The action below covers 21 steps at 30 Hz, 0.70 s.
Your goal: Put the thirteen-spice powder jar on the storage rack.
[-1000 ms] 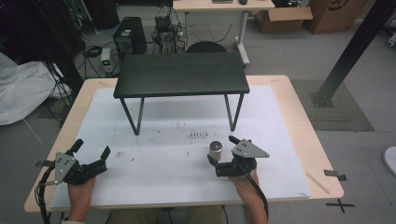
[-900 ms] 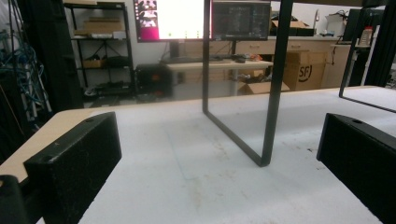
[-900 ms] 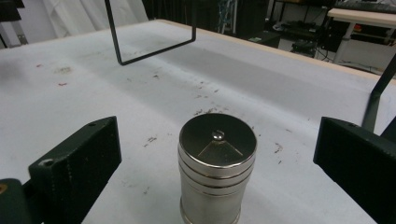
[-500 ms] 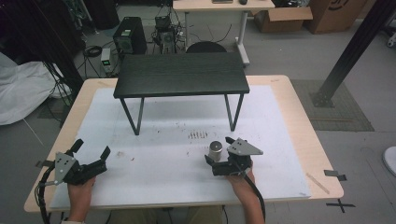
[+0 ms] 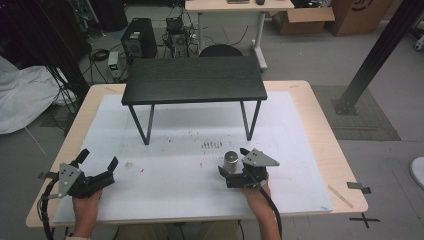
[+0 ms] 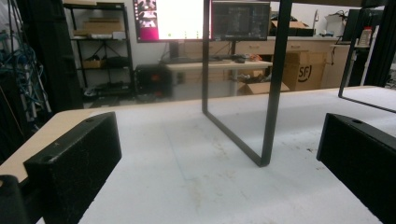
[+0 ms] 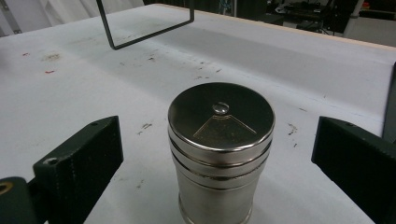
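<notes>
A small steel canister (image 5: 230,161) with a round lid stands upright on the white mat (image 5: 180,175), right of centre. My right gripper (image 5: 233,162) is open, with one jaw on either side of the canister and clear gaps between them. In the right gripper view the canister (image 7: 221,154) rises in the middle between the two black jaws of the right gripper (image 7: 219,133). My left gripper (image 5: 98,160) rests open near the mat's front left corner with nothing between its jaws. In the left gripper view, the left gripper (image 6: 217,144) faces bare mat.
A low black stand (image 5: 194,79) on thin metal legs spans the back of the mat; one leg (image 6: 271,93) stands ahead of the left gripper. The wooden table edge (image 5: 345,165) runs around the mat. Desks, boxes and cables lie beyond the table.
My right gripper has edged slightly left towards the canister. The left gripper and the canister have stayed put.
</notes>
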Each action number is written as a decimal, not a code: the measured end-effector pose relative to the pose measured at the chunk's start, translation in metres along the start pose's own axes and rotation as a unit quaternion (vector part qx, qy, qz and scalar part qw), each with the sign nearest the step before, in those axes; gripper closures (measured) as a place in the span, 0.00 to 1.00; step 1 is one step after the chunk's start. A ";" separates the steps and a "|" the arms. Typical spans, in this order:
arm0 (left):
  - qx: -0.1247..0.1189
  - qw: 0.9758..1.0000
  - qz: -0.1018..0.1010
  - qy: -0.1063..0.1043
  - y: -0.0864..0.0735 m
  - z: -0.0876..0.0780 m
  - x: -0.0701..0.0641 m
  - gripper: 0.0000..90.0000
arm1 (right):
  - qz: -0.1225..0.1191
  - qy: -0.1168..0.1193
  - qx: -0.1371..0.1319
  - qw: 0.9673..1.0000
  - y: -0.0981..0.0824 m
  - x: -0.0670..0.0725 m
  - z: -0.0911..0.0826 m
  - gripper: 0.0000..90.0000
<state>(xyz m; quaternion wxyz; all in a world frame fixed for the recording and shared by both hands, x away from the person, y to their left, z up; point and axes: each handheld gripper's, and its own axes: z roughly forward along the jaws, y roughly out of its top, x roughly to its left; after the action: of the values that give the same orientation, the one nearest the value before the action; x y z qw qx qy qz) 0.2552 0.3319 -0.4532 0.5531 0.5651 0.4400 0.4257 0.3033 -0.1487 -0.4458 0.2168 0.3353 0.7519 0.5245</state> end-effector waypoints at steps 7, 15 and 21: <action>0.001 1.000 0.001 0.000 0.000 0.000 0.000 0.00 | -0.001 0.005 -0.005 1.000 -0.001 0.000 -0.001 0.08; 0.002 1.000 0.000 0.000 0.000 0.000 0.000 0.00 | 0.008 0.009 -0.007 1.000 -0.001 -0.002 -0.001 0.16; 0.001 1.000 0.000 0.000 0.000 0.000 0.000 0.00 | 0.020 0.015 -0.011 1.000 -0.001 -0.005 -0.002 0.23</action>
<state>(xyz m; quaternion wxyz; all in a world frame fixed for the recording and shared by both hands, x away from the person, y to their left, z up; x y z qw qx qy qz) 0.2555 0.3317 -0.4532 0.5526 0.5658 0.4404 0.4249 0.3053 -0.1543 -0.4463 0.1984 0.3397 0.7424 0.5423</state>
